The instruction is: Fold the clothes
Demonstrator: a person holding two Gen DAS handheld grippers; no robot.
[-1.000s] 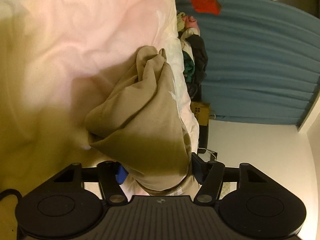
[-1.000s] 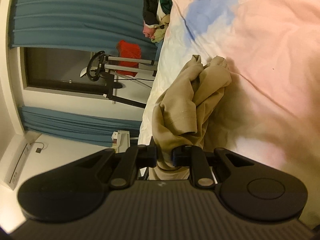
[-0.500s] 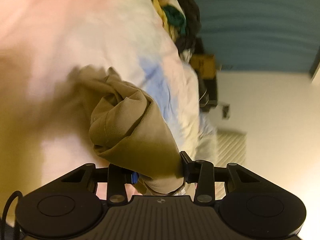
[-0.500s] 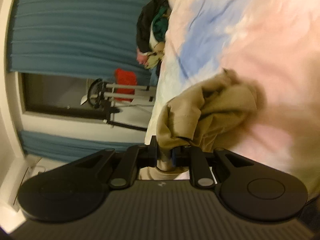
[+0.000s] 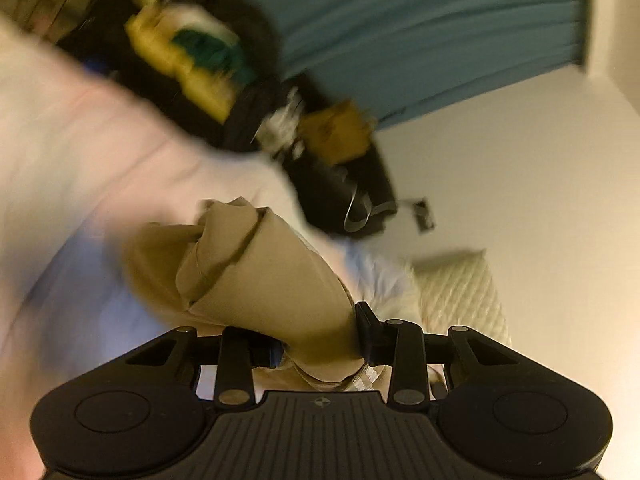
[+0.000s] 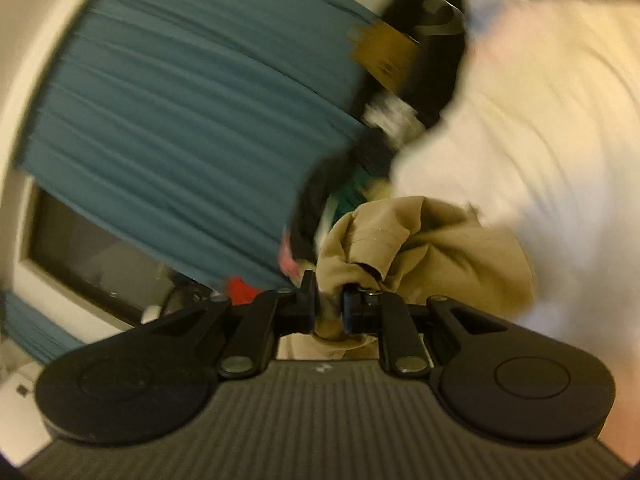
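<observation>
A tan garment (image 5: 256,280) hangs bunched from both grippers above the pink and blue bedsheet (image 5: 80,168). My left gripper (image 5: 316,340) is shut on a thick fold of it near its waistband. In the right wrist view my right gripper (image 6: 329,312) is shut on another edge of the tan garment (image 6: 432,248), which bunches just ahead of the fingers. Both views are blurred by motion.
A pile of mixed clothes (image 5: 200,52) lies at the far end of the bed, also in the right wrist view (image 6: 344,196). Behind it hang blue curtains (image 5: 420,28) and stands a brown cardboard box (image 5: 336,132). A white wall (image 5: 540,200) is to the right.
Both grippers have swung with the garment, turning the views from the bedsheet toward the clothes pile, curtains and wall. The garment has stayed gripped and bunched closer to the fingers.
</observation>
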